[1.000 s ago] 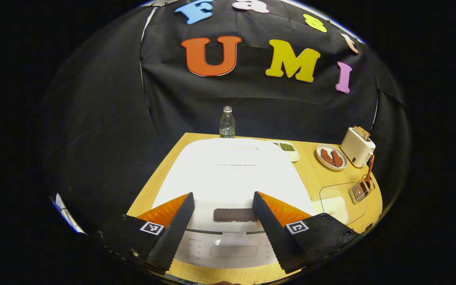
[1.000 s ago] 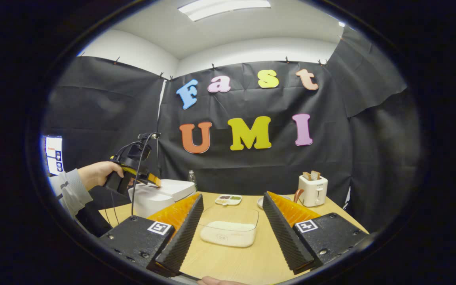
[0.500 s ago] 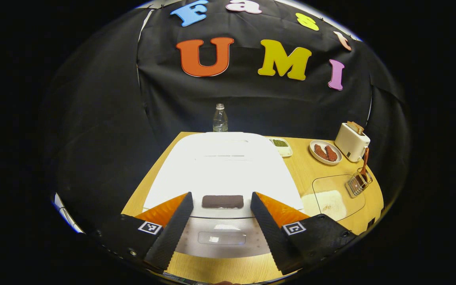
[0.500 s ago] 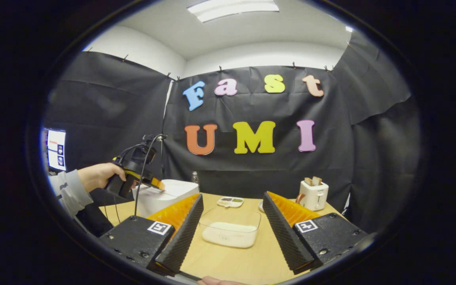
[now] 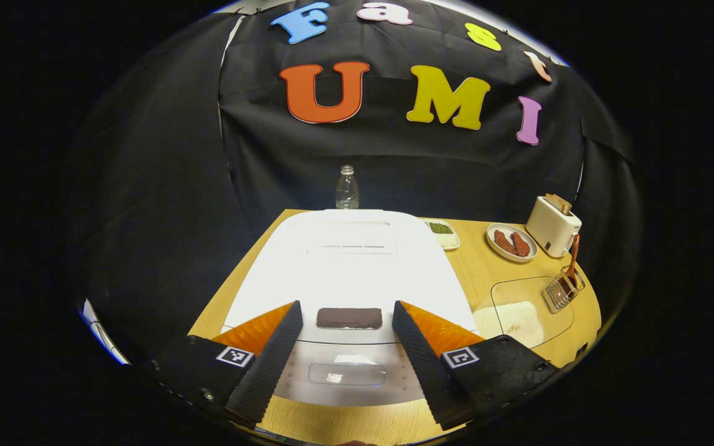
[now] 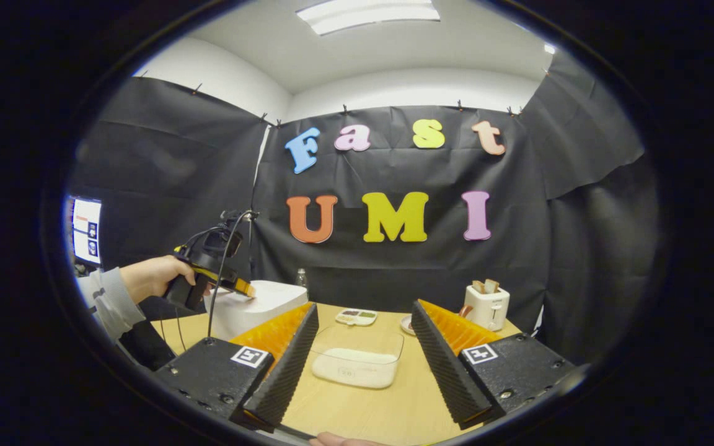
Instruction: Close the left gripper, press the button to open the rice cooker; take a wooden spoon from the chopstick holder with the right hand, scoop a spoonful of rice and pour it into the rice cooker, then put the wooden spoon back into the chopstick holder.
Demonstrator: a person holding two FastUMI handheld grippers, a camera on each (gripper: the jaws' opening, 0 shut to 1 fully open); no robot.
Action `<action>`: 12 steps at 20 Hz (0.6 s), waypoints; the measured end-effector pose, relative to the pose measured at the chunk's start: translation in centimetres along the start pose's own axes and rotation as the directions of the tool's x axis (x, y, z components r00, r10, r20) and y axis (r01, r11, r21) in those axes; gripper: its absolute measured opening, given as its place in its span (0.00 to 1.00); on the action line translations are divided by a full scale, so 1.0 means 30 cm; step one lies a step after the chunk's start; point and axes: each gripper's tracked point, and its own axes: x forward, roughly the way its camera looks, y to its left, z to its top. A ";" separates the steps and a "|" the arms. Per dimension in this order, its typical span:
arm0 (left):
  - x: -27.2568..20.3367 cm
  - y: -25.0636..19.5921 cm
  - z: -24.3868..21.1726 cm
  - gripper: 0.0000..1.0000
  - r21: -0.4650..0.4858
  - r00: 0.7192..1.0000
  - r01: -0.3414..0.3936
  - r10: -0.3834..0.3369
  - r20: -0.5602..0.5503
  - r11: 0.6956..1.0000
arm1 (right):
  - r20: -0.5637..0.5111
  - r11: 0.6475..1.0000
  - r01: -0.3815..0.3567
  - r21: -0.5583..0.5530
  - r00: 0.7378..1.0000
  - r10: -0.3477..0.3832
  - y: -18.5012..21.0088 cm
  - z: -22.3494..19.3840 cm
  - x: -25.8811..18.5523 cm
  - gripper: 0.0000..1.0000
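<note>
none of the steps look done: the white rice cooker (image 5: 348, 263) sits lid down, its dark rectangular button (image 5: 349, 318) between the left gripper (image 5: 346, 325) fingers, spread wide; right gripper (image 6: 363, 334) wide, empty; wooden spoon (image 5: 572, 257) in wire chopstick holder (image 5: 563, 291)

Water bottle (image 5: 346, 187) upright at table's (image 5: 475, 272) far edge. Toaster (image 5: 552, 218) with bread slices, far right. Plate (image 5: 511, 242) beside it holds two brown pieces, possibly meat. Small divided dish (image 5: 443, 231) nearby, contents unclear.
</note>
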 end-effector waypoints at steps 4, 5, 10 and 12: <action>-0.044 -0.015 0.052 0.93 -0.045 0.999 -0.001 0.004 0.051 0.999 | -0.004 1.000 0.019 0.010 1.000 -0.019 -0.029 -0.003 0.002 0.99; -0.070 -0.036 0.081 0.92 -0.050 0.996 0.014 -0.009 0.086 0.999 | -0.010 1.000 0.021 0.013 1.000 -0.021 -0.033 -0.010 0.005 0.99; -0.267 -0.103 0.191 0.92 0.005 0.961 0.042 -0.042 0.274 0.999 | -0.022 0.999 0.031 0.028 0.999 -0.030 -0.054 -0.015 0.007 0.99; -0.347 -0.150 0.191 0.91 0.039 0.944 0.051 -0.061 0.323 0.998 | -0.032 0.999 0.038 0.032 0.999 -0.037 -0.063 -0.021 0.006 0.99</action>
